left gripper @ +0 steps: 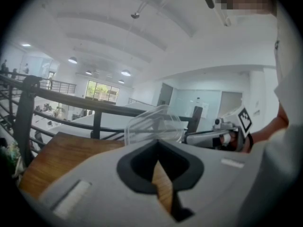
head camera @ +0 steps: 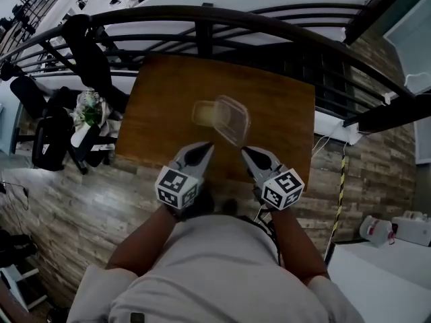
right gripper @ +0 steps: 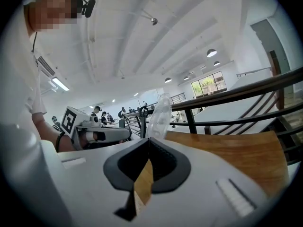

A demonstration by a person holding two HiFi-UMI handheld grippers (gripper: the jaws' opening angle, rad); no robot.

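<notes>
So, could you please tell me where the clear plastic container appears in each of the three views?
Head view: clear plastic container mid-frame on the wooden table.
Left gripper view: clear plastic container at centre, just above the jaws.
Right gripper view: clear plastic container edge-on, slightly left of centre.
Shared landmark: the dark railing behind the table.

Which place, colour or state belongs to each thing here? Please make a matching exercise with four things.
Things:
1. clear container
2. railing
3. left tool
4. table

Descriptions:
A. brown wood
B. jaws together, nothing between them
C. black, beyond the table's far edge
D. transparent, on the table

Pairs: 1-D, 2-C, 3-B, 4-A
</notes>
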